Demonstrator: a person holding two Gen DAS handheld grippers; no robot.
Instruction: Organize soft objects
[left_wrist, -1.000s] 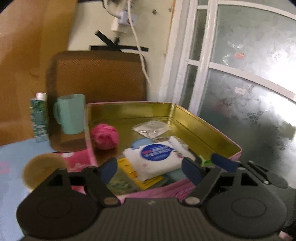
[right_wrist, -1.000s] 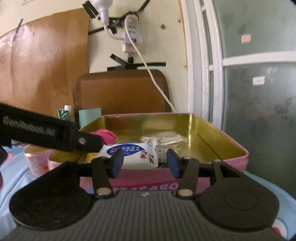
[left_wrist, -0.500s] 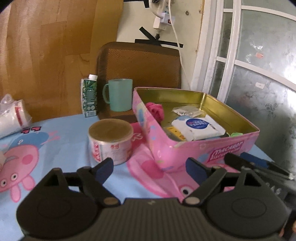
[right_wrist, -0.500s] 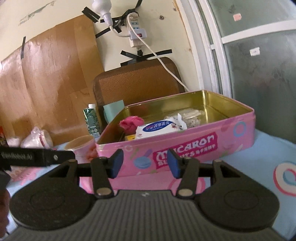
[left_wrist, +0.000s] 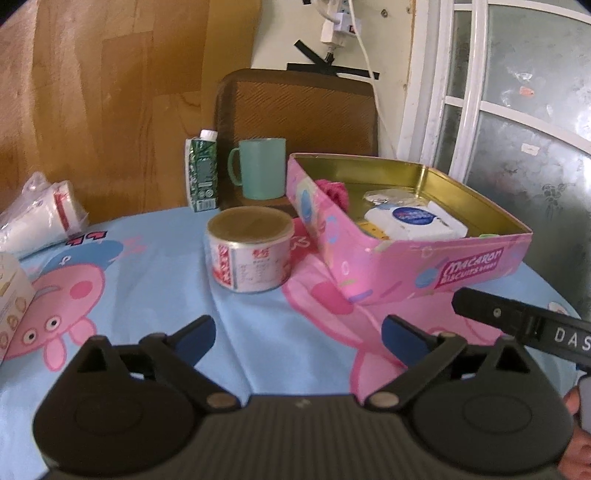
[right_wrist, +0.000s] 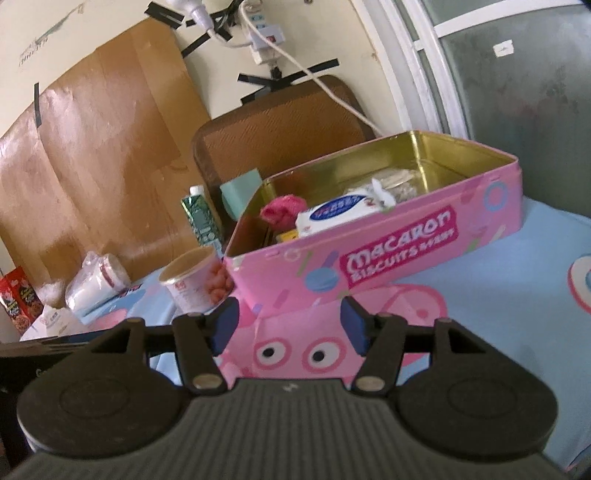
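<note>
A pink macaron tin (left_wrist: 469, 266) (right_wrist: 399, 254) stands open on the cartoon tablecloth. Inside lie a pink fluffy ball (left_wrist: 334, 190) (right_wrist: 282, 210), a white wet-wipe pack (left_wrist: 410, 221) (right_wrist: 336, 214) and a clear plastic packet (right_wrist: 395, 182). My left gripper (left_wrist: 299, 338) is open and empty, low over the cloth in front of the tin. My right gripper (right_wrist: 290, 325) is open and empty, just in front of the tin's labelled side. The right gripper's body (left_wrist: 524, 325) shows at the right of the left wrist view.
A round paper tub (left_wrist: 249, 251) (right_wrist: 195, 280) stands left of the tin. A green mug (left_wrist: 260, 168) and a green carton (left_wrist: 201, 175) stand behind it by a brown chair back (left_wrist: 299, 107). A bagged white roll (left_wrist: 37, 214) lies far left.
Both grippers have pulled back from the tin toward the near side of the table. The tin's contents have not moved.
</note>
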